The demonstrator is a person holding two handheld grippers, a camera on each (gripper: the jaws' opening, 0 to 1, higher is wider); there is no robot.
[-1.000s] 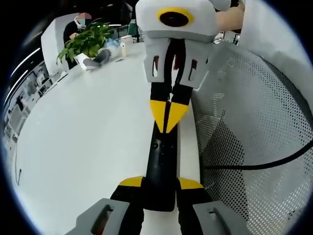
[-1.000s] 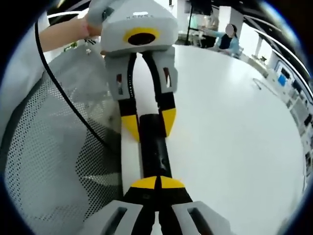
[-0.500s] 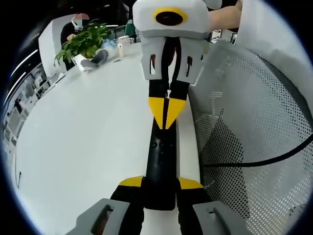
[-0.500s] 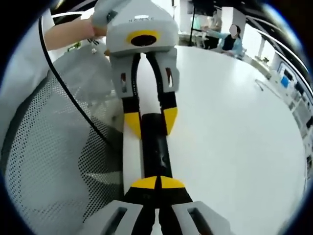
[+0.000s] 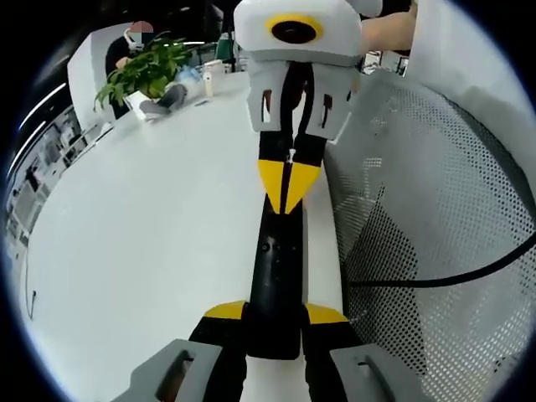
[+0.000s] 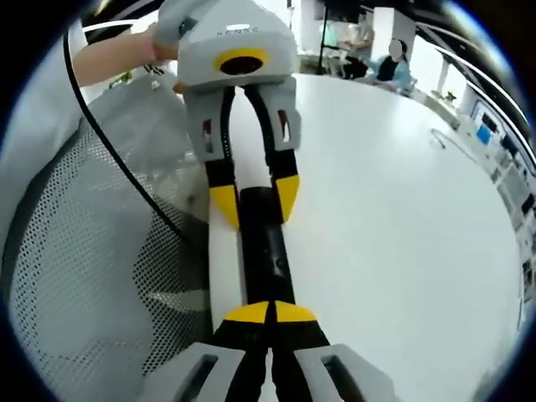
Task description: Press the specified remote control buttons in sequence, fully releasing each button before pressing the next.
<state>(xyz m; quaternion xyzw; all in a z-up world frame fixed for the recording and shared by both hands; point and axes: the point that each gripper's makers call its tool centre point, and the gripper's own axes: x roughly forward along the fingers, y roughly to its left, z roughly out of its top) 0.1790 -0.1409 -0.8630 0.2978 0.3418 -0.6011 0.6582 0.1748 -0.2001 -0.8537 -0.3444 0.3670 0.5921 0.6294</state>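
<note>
The black remote control point(image 5: 276, 276) lies at the edge of the white worktop point(image 5: 142, 243). The left claw point(image 5: 275, 316) grips its near end from both sides. In the right gripper view the right claw point(image 6: 270, 313) is closed, its yellow tips pressed on the remote control point(image 6: 266, 251). Far on the worktop, a white pot point(image 5: 141, 105) holds a green plant point(image 5: 146, 69). A perforated mesh surface point(image 5: 435, 218) is beside the worktop edge.

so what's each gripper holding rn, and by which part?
The left gripper clamps one end of the black remote by its long edges. The right gripper, jaws shut, rests its tips on the other end and grips nothing.
</note>
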